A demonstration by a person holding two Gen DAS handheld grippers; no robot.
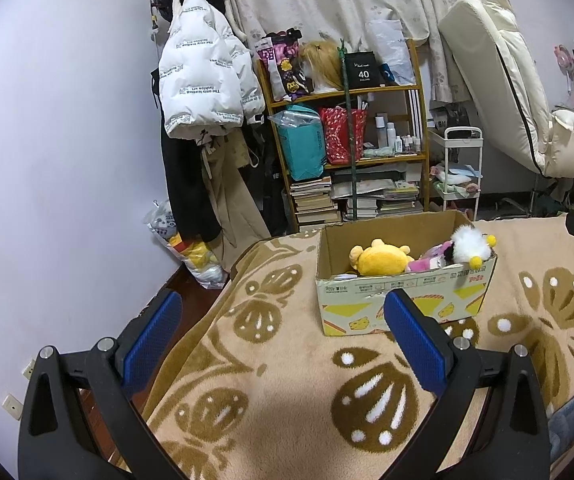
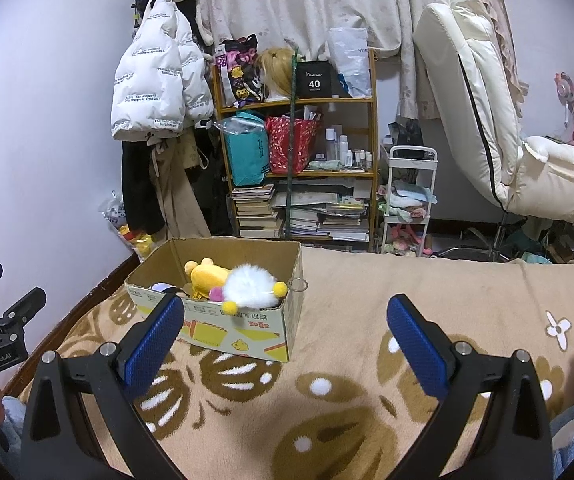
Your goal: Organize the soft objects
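Both claws are hanging wide and empty over the blanket (image 2: 347, 280), short of the cardboard box (image 1: 387, 296).

I am seeing only part of the box's contents: a yellow plush (image 1: 381, 258) and white fluffy toy (image 2: 249, 286) are poking above its near wall, with a pink item (image 1: 427, 264), perhaps another toy, lying half buried between them. My left gripper (image 1: 283, 320) is hovering left of the box, my right gripper (image 2: 287, 320) right of it.
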